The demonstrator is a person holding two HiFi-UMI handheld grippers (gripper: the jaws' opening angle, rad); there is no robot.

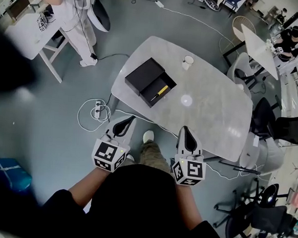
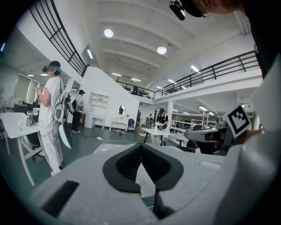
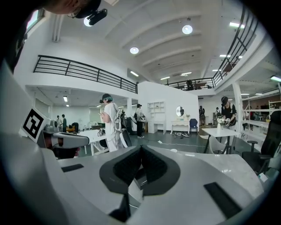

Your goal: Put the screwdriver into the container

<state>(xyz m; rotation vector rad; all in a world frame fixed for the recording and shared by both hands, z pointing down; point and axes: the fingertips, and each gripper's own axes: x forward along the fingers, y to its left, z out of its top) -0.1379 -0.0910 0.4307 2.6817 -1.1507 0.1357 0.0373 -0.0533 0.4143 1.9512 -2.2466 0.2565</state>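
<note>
Screwdriver [image 1: 160, 92], yellow-black, lies inside open black container [image 1: 167, 81] on grey marble table [image 1: 211, 110], tilted diagonally. Black lid [image 1: 144, 73] touches container's left side. White cup [image 1: 188, 62] upright, further along table, apart from container. Left gripper [image 1: 132, 119] off table's near edge, jaws pressed together, nothing between. Right gripper [image 1: 185, 129] over near table edge, jaws pressed together, empty. Both well apart from container.
</note>
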